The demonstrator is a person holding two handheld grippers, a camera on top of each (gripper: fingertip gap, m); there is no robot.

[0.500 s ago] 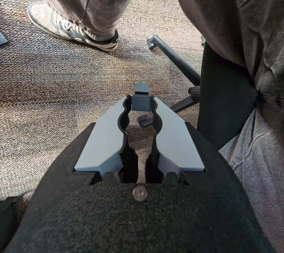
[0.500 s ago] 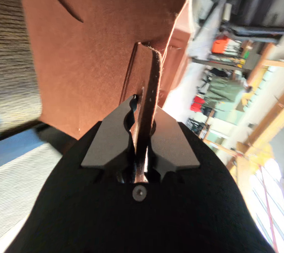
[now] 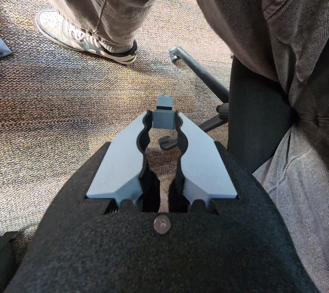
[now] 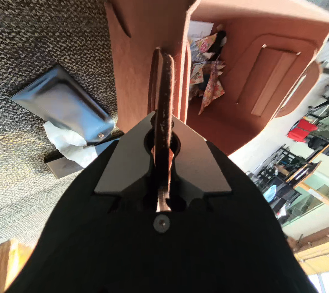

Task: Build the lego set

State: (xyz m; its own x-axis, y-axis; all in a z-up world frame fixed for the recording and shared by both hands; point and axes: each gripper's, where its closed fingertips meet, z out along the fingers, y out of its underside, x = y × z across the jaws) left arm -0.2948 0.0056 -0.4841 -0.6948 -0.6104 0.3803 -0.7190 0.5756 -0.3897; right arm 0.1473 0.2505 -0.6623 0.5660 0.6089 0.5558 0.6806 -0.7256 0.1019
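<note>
Now, left gripper (image 3: 163, 117): its pale blue jaws are drawn in at the tips and clamp a small grey-blue lego piece (image 3: 164, 115) from both sides; behind the tips the gap between them widens.
Lego piece: held at the very tips of the left jaws, above the carpet (image 3: 71, 106); a lower brick sits between the jaws, a thin dark layer lies on it, and a second grey-blue brick with studs stands on top, clear of the jaws.
Right gripper (image 4: 162, 120): its dark jaws are narrowed onto the upright felt handle (image 4: 164, 88) of a terracotta felt box (image 4: 142, 35), pinching the strap edge-on.
Felt box: open, seen from its rim, with patterned folded papers (image 4: 208, 77) lying inside against the near wall; a rounded flap panel shows on the far inner wall.
Floor: speckled grey-brown carpet in both views, with bands of sunlight across it.
Person: grey trousers (image 3: 106, 8) and a pale sneaker (image 3: 80, 40) stand on the carpet ahead of the left gripper; more grey cloth fills the right side of the left wrist view.
Chair: a black office chair base (image 3: 204, 74) with castor arms spreads on the carpet just beyond the lego piece.
Beside the box: a shiny dark tray-like thing (image 4: 60, 104) lies on the carpet, with crumpled white tissue (image 4: 71, 143) at its near edge.
Background: blurred shelves and furniture at the right edge of the right wrist view, too unclear to name.
</note>
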